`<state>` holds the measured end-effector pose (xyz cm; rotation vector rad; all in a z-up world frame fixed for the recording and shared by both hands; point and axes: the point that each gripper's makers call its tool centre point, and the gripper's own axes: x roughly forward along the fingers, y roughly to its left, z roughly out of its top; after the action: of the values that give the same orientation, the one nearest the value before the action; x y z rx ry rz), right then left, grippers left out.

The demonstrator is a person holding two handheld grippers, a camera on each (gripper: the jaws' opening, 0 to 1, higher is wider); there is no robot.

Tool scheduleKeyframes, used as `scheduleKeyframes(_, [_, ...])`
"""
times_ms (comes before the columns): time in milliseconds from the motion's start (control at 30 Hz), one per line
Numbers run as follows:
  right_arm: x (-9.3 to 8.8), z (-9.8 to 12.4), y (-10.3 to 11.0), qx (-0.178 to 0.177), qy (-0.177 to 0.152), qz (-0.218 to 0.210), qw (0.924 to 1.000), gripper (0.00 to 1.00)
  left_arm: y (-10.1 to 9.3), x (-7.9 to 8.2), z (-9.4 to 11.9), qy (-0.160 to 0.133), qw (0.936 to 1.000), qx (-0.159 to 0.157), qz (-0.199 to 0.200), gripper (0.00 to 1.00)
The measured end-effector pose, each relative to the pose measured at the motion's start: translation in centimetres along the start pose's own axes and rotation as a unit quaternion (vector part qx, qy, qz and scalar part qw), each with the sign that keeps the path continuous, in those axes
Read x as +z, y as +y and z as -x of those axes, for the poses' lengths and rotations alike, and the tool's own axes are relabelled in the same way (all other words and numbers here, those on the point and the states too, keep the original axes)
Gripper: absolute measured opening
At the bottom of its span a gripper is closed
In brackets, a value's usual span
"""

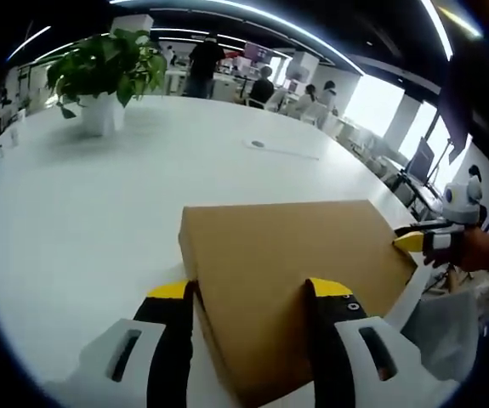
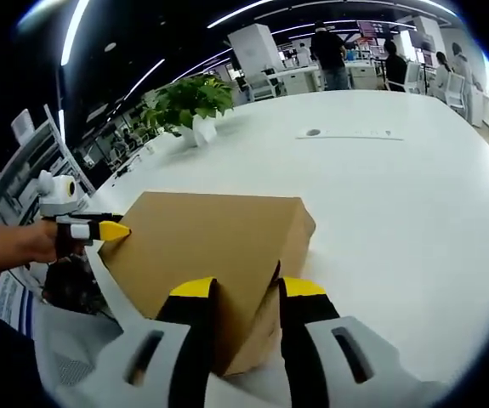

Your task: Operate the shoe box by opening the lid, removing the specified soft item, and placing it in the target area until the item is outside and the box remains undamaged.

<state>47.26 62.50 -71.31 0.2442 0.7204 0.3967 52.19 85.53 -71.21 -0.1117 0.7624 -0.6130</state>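
Jaws of my left tool (image 1: 257,293), black with yellow tips, straddle one edge of the shoe box (image 1: 299,272), pinching its lid between them. My right tool (image 2: 246,293) does the same at the opposite side, its jaws pressed onto a corner edge of the lid. One box sits here: plain brown cardboard, matte and smooth, rectangular, its lid closed or nearly so. It lies flat on the white desk (image 1: 82,221), near the desk's edge, its long axis running roughly from one tool to the other. One leafy green plant (image 1: 106,64) in a white pot stands well apart on the glossy desk. Several people stand or sit far behind.
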Motion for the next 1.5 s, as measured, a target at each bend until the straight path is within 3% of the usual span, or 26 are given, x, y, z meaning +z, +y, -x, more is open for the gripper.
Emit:
scheduleKeyframes(867, [-1.0,0.5,1.1,0.003,-0.005,-0.006,1.0000,0.27,0.2,-0.9,1.1,0.000,1.0000,-0.002,0.000,0.53])
scheduleKeyframes(1067, [-1.1,0.6,1.1,0.007,-0.013,0.006,0.9999,0.35,0.2,-0.8,1.4,0.003,1.0000,-0.007,-0.005,0.56])
scheduleKeyframes(1233, [-0.2,2.1,2.0,0.032,-0.045,-0.003,0.9985,0.40,-0.7,0.2,3.0,-0.019,0.9990,-0.033,-0.024,0.57])
scheduleKeyframes(1267, [-0.1,2.4,2.1,0.033,-0.048,0.005,0.9983,0.41,-1.2,0.2,3.5,-0.022,0.9978,-0.044,-0.044,0.57])
scheduleKeyframes(1400, [-1.0,3.6,2.8,0.047,-0.038,0.044,0.9973,0.41,-1.9,-0.9,4.9,-0.016,0.9930,-0.065,-0.097,0.56])
scheduleKeyframes(1500, [-2.3,4.0,3.0,0.053,-0.023,0.066,0.9962,0.41,-1.9,-1.9,5.6,-0.013,0.9911,-0.071,-0.112,0.56])
